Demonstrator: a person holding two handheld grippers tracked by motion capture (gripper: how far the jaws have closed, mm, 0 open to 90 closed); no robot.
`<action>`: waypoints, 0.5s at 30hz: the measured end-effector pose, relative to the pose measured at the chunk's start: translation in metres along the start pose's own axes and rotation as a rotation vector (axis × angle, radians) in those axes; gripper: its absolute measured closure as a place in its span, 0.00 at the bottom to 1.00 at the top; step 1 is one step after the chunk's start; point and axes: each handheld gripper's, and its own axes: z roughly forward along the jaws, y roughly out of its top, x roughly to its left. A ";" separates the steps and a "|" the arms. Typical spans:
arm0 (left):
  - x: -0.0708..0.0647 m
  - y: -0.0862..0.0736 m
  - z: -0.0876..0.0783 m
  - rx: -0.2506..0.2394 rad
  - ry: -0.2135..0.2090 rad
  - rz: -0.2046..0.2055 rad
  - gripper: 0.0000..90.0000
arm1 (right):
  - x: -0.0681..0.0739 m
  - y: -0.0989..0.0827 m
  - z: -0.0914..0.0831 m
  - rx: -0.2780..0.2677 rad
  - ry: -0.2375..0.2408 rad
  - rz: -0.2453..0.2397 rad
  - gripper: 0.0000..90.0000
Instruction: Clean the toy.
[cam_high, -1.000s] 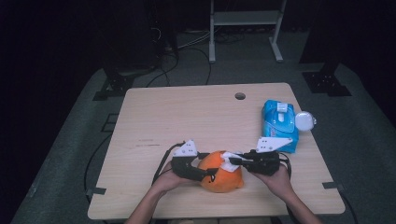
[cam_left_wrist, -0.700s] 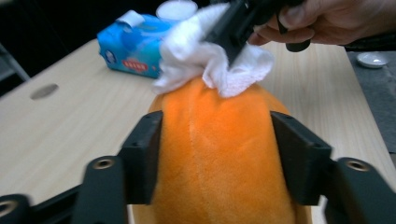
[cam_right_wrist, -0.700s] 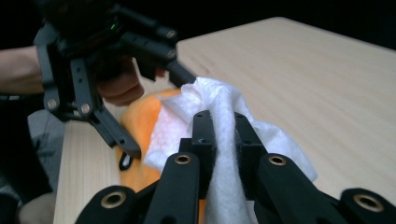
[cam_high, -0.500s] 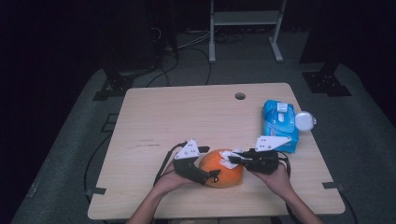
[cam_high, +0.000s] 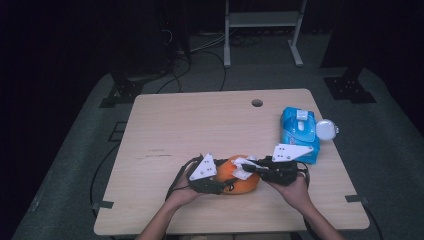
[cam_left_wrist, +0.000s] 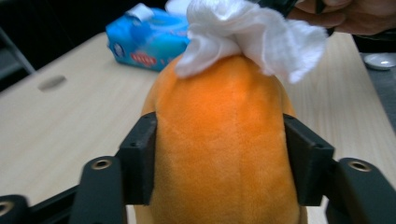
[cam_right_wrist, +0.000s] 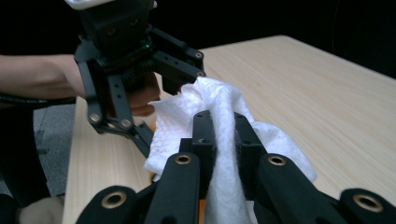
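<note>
An orange plush toy lies near the table's front edge, between both hands. My left gripper comes at it from the left. Its jaws have just been closing, and both pads now press on the toy's sides. My right gripper comes from the right, shut on a crumpled white wipe pinched between its jaws. The wipe rests against the toy's top end.
A blue pack of wipes lies at the table's right edge, with a round white lid beside it. A cable hole sits near the far edge. The wooden table top stretches bare to the left and far side.
The left gripper's jaws spread wide half a second ago and have come back in onto the orange toy. The right gripper has kept its hold on the wipe at the toy.
</note>
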 end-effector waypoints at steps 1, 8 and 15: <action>0.003 -0.002 0.000 0.003 -0.008 -0.029 0.38 | -0.002 -0.003 0.001 0.010 -0.008 -0.002 0.91; 0.014 -0.009 -0.002 -0.009 -0.027 -0.171 0.26 | -0.027 -0.023 -0.010 0.031 -0.038 0.095 0.91; 0.009 -0.009 -0.003 -0.016 -0.061 -0.093 0.36 | -0.017 -0.011 -0.010 0.003 -0.051 0.062 0.91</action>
